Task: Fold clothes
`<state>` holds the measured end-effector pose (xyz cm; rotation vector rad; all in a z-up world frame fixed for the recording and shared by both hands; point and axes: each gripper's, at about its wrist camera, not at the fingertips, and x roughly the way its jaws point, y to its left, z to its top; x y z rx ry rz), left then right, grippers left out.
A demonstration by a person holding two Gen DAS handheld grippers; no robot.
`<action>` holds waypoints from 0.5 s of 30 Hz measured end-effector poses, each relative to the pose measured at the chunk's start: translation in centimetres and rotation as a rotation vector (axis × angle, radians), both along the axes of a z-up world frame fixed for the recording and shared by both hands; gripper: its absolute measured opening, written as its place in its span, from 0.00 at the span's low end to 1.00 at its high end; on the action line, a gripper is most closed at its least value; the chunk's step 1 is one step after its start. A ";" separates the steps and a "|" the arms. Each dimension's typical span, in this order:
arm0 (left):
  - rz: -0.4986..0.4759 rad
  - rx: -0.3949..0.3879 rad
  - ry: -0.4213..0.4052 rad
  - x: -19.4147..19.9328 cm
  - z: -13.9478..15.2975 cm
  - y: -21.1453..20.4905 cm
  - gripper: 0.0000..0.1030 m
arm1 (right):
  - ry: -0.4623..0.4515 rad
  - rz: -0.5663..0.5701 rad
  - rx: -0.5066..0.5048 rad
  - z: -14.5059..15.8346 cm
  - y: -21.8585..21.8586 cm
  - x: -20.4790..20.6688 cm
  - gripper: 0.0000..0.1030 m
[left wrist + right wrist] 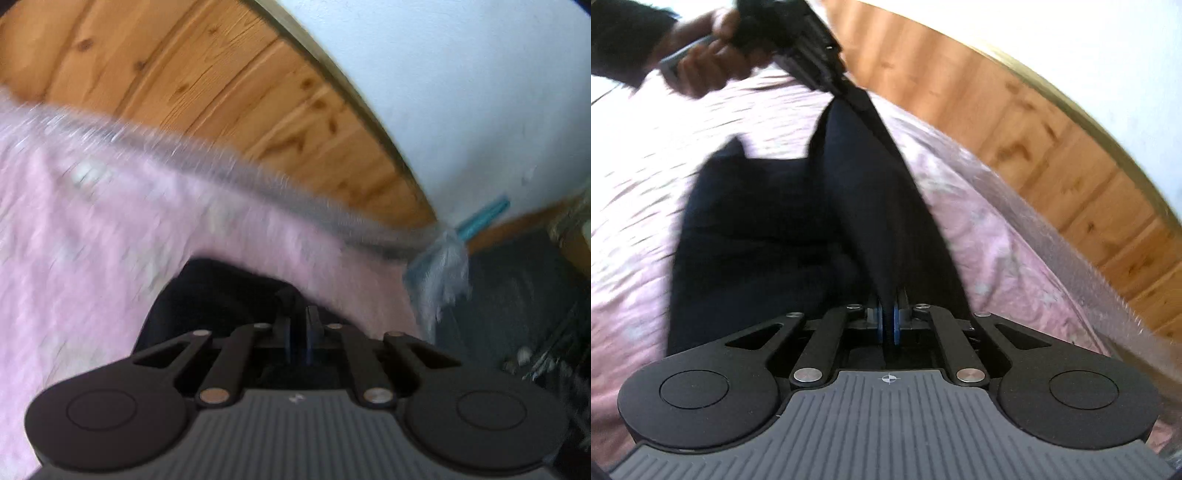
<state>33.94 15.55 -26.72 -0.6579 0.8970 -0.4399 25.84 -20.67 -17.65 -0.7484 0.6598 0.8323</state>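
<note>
A dark navy garment (768,221) is stretched between my two grippers above a pink bedspread (646,147). My right gripper (889,317) is shut on one edge of the garment, the cloth pinched between its blue pads. My left gripper (849,88) shows at the top of the right wrist view, held by a hand, shut on the far edge of the garment. In the left wrist view my left gripper (298,321) is shut, with the dark garment (207,295) bunched around its fingers over the pink bedspread (74,240). Both views are blurred by motion.
A wooden panelled wall (221,81) runs behind the bed, with a white wall (461,92) above it. The bed's grey edge (1071,251) runs along the wood. A dark floor area with clutter (517,314) lies to the right.
</note>
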 end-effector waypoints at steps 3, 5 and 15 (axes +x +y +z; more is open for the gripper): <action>0.090 -0.022 0.129 -3.3 -4.0 1.2 0.16 | 0.084 0.061 -0.040 -2.7 2.2 -5.6 0.01; 0.155 -0.029 0.167 -5.0 -5.2 1.6 0.24 | 0.084 0.046 -0.104 -5.7 3.0 -7.7 0.01; 0.312 -0.088 0.180 -6.9 -3.7 1.5 0.61 | 0.493 -0.544 0.446 -5.3 -4.0 -7.0 0.44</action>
